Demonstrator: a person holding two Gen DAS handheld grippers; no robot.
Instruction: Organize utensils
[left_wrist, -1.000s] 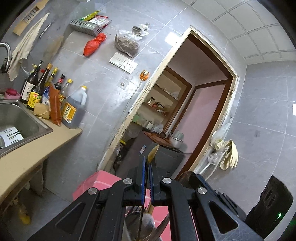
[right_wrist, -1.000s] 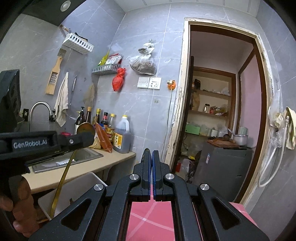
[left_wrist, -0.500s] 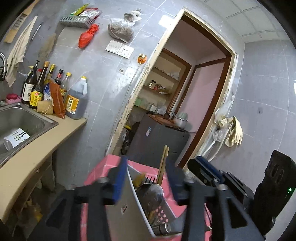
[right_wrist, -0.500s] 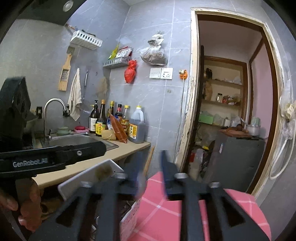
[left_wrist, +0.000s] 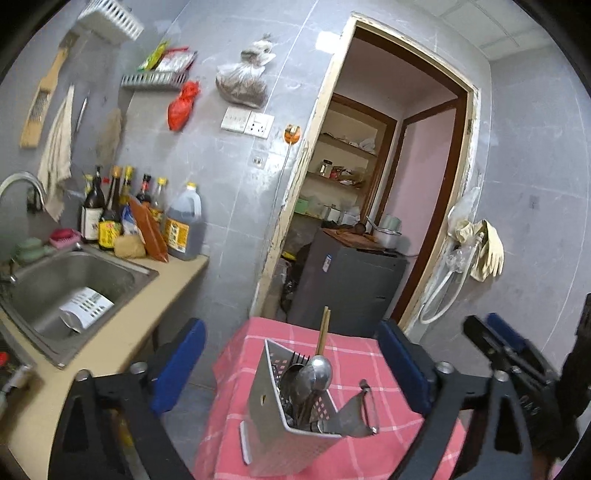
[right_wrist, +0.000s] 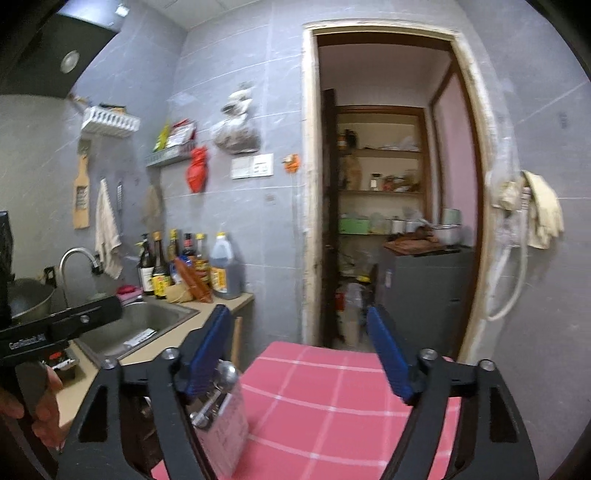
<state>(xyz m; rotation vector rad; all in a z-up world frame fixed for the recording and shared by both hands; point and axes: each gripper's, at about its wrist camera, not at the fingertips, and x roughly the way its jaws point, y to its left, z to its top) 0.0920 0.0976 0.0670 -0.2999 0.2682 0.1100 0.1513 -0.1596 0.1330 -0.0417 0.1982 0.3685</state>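
Note:
A grey perforated utensil holder (left_wrist: 284, 417) stands on the pink checked tablecloth (left_wrist: 354, 354). It holds spoons (left_wrist: 314, 373), a black fork, a chopstick (left_wrist: 323, 330) and a peeler (left_wrist: 364, 413). My left gripper (left_wrist: 291, 365) is open and empty, its blue fingers either side of the holder, above it. My right gripper (right_wrist: 299, 354) is open and empty over the cloth (right_wrist: 332, 398). The holder (right_wrist: 225, 417) shows at that view's lower left, behind the left finger.
A steel sink (left_wrist: 70, 280) sits in the beige counter (left_wrist: 122, 332) on the left, with sauce bottles (left_wrist: 147, 218) at the wall. A doorway (right_wrist: 391, 206) and dark cabinet (left_wrist: 347, 284) lie behind the table. The left gripper body (right_wrist: 55, 328) shows at the right view's left edge.
Both grippers have gone from shut to wide open. The gold-handled utensil held in the left gripper is no longer between its fingers. Both views have tilted down to the table.

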